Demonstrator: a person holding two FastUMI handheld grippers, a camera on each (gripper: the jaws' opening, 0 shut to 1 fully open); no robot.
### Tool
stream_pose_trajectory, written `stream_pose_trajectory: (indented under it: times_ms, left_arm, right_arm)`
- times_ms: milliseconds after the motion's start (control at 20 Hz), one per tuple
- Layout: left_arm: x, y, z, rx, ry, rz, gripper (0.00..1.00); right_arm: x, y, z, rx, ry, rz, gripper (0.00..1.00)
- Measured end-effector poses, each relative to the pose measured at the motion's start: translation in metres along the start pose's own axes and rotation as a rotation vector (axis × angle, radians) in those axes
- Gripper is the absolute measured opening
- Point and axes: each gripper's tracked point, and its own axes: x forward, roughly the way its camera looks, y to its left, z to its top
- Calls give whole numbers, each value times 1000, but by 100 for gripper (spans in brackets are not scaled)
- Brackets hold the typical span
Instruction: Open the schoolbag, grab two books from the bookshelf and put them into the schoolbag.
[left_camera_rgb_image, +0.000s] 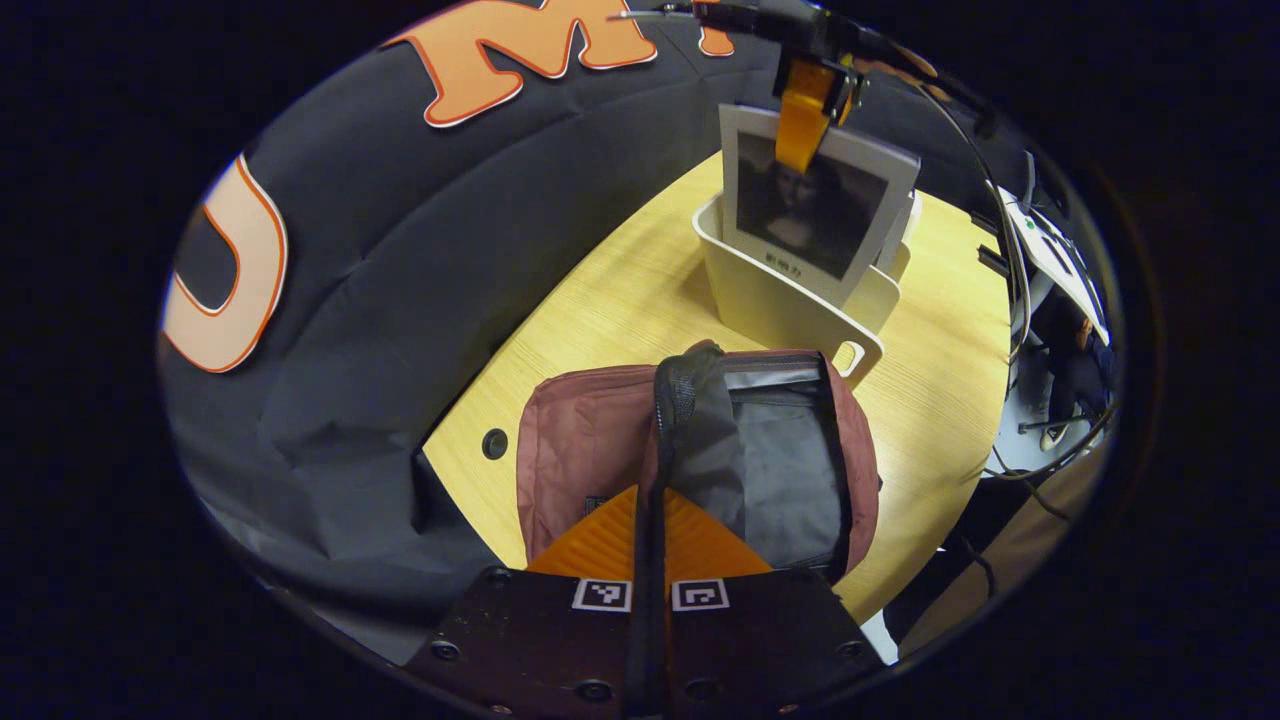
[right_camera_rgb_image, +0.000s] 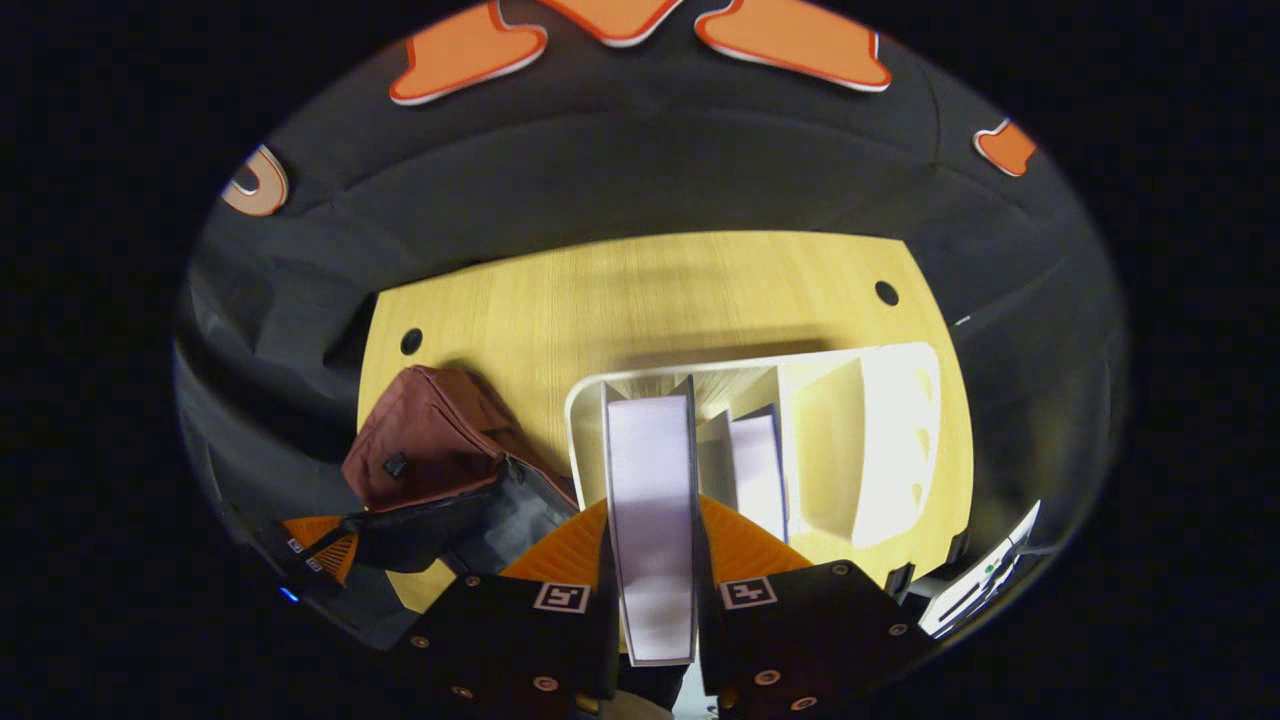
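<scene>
Right claw (right_camera_rgb_image: 652, 560) is clamped edge-on around a book (right_camera_rgb_image: 650, 500), both fingers pressed to its covers, the book standing upright with its lower end down in the white bookshelf bin (right_camera_rgb_image: 880, 440); a second book (right_camera_rgb_image: 757, 470) stands just beside it in the bin. Left claw (left_camera_rgb_image: 650, 545) is pinched shut on the black strap (left_camera_rgb_image: 655, 470) of the maroon schoolbag (left_camera_rgb_image: 580, 450), holding the mouth open on the desk (left_camera_rgb_image: 620, 290), just beside the bin. Step in hand looks like pulling out the first book. Next move needs a straight lift clear of the bin wall, then a swing over to the open bag.
</scene>
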Motion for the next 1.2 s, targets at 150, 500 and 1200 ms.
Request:
stream_pose_trajectory:
  times_ms: [150, 500, 1200]
  left_arm:
    - [0, -2, -4, 15, 6, 5, 1]
    - [0, -7, -6, 15, 11, 31, 1]
    - [-25, -19, 19, 55, 49, 80, 1]
  right_arm:
    - [-51, -2, 7, 8, -75, 37, 32]
    - [-132, 7, -34, 79, -237, 218, 31]
    - [12, 61, -184, 645, -185, 693, 31]
